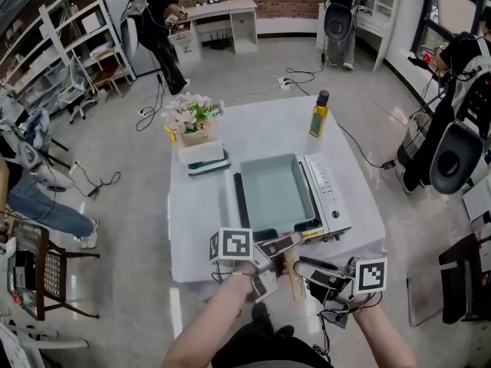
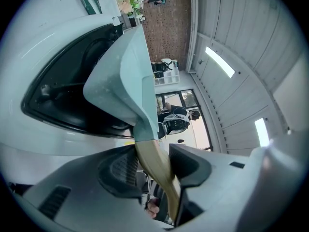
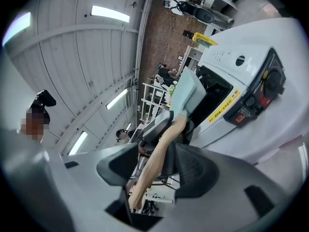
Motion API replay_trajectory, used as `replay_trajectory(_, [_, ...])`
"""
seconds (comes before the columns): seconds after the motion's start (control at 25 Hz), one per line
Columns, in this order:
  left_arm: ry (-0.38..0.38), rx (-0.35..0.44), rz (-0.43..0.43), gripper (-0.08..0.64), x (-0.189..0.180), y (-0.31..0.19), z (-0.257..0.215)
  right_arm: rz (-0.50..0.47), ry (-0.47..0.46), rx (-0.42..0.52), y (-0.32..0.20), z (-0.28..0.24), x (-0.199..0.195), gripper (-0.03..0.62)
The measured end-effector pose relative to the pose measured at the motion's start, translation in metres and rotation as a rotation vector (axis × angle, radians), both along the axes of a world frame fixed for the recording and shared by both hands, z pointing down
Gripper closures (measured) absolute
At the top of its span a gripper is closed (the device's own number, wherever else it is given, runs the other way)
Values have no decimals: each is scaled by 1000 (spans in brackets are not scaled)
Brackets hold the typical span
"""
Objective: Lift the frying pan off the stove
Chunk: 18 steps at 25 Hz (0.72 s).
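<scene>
A pale teal rectangular frying pan [image 1: 276, 194] lies over the white portable stove [image 1: 331, 198] on the white-clothed table. Its wooden handle [image 1: 294, 276] sticks out past the table's near edge. My left gripper [image 1: 282, 261] is shut on the handle [image 2: 153, 161], both pads against the wood close to the pan [image 2: 120, 76]. The right gripper [image 1: 313, 278] straddles the handle [image 3: 161, 149] further toward its free end. Its jaws stand open, with a gap on one side of the wood. The right gripper view shows the left gripper [image 3: 157, 127] ahead on the handle, then the pan [image 3: 189, 95] and stove [image 3: 231, 81].
An oil bottle [image 1: 318, 113] stands at the table's far right, a flower pot [image 1: 192, 119] and a white box [image 1: 203, 158] at the far left. A chair [image 1: 46, 271] is on the left. People and cables are on the floor around.
</scene>
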State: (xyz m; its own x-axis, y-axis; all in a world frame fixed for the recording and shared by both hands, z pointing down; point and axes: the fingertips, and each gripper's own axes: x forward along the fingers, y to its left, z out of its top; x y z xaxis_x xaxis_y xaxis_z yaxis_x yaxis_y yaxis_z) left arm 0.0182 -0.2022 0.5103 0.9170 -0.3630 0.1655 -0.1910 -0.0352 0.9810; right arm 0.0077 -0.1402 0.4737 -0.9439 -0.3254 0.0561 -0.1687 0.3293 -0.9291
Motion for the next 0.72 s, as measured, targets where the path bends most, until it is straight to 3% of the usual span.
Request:
replay_trajectory(0.52, [19,8,8,370,-3,1,-2,-145,-24,-50,-4,7,-29,367])
replay_trajectory(0.72, [16,6,4,370,-4,0,-2,-161,2,-52,-8,12,-39,408])
